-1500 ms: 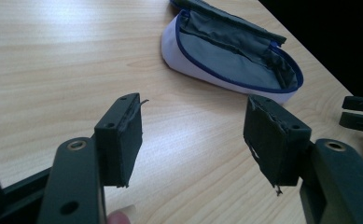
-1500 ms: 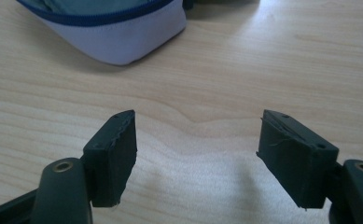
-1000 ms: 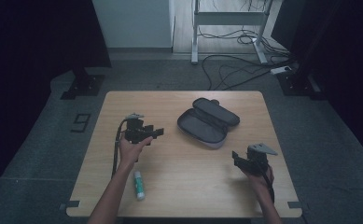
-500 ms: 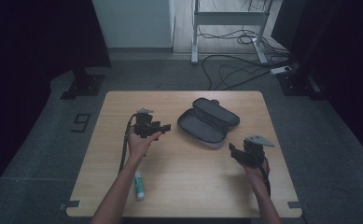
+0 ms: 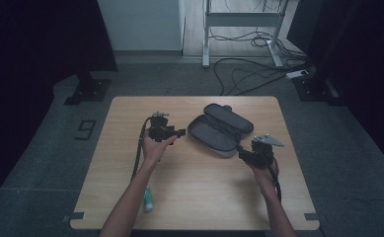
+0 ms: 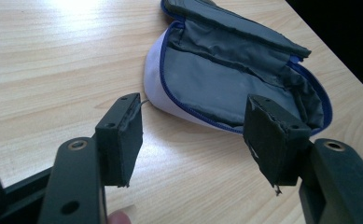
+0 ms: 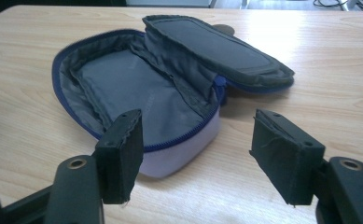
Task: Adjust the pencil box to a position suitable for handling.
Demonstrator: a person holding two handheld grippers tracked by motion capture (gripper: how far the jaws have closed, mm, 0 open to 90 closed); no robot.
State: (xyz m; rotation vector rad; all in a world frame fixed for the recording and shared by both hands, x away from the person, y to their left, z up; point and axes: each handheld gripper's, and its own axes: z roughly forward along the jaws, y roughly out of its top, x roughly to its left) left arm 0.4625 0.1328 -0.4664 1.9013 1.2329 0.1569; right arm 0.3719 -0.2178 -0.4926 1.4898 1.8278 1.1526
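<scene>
The grey fabric pouch with a blue zip [image 5: 220, 129] lies unzipped and empty mid-tabletop [image 5: 194, 197], flanked by the released left hand-held gripper [image 5: 178, 132] and right hand-held gripper [image 5: 240, 152], neither touching it, so any filling or closing remains.

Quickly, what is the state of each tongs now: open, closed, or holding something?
Left tongs: open, holding nothing, near the open pouch.
Right tongs: open, holding nothing, facing the pouch.
</scene>
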